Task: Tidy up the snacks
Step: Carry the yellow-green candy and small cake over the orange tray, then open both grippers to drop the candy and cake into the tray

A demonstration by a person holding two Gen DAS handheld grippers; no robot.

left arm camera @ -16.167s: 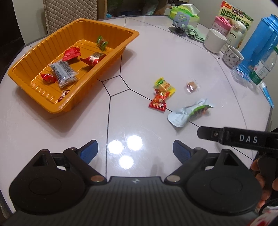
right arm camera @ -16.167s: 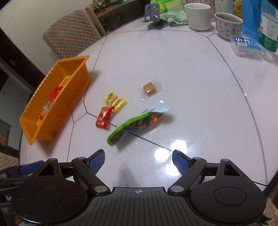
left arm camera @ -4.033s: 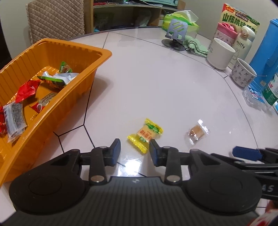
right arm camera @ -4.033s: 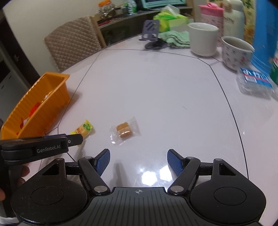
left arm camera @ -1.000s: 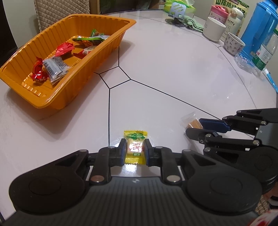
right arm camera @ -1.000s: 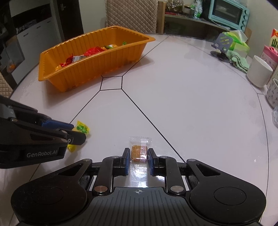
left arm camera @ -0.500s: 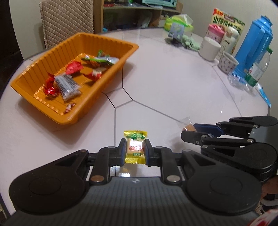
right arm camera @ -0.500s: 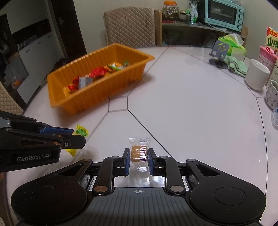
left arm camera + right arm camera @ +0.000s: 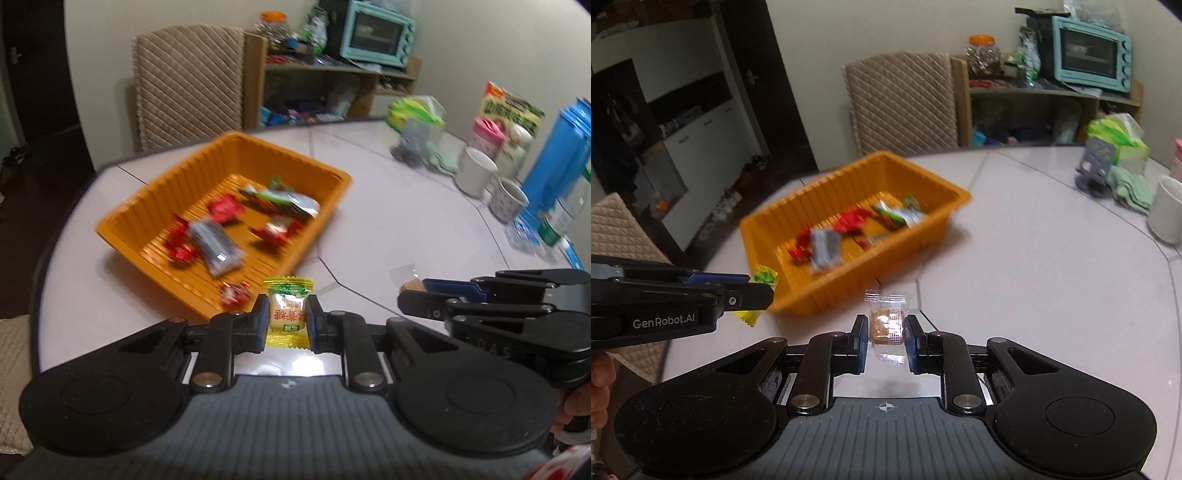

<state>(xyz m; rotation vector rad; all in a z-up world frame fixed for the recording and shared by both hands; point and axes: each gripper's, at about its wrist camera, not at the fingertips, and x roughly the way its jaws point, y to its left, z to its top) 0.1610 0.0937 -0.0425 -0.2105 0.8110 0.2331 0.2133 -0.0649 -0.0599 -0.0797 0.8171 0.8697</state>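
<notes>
A: What does each camera give us, biggest things first?

B: The worktop, pale and round-edged, fills both views. Only the left view takes in its right rim, where a blue jug, a white mug and a patterned cup stand close together. Only the right view shows the dark doorway and a second padded chair off the near-left edge.

A: And the orange tray?

B: It sits near the worktop's left edge, in front of a chair, with several wrapped snacks inside, blurred. The stretch of worktop between the tray and the cups is bare.

A: The fingers?

B: The left gripper is clenched on a yellow candy, held clear above the worktop, just before the tray's near wall. The right gripper is clenched on a clear-wrapped brown sweet, also lifted. Each view shows the other gripper from the side, both near each other.
</notes>
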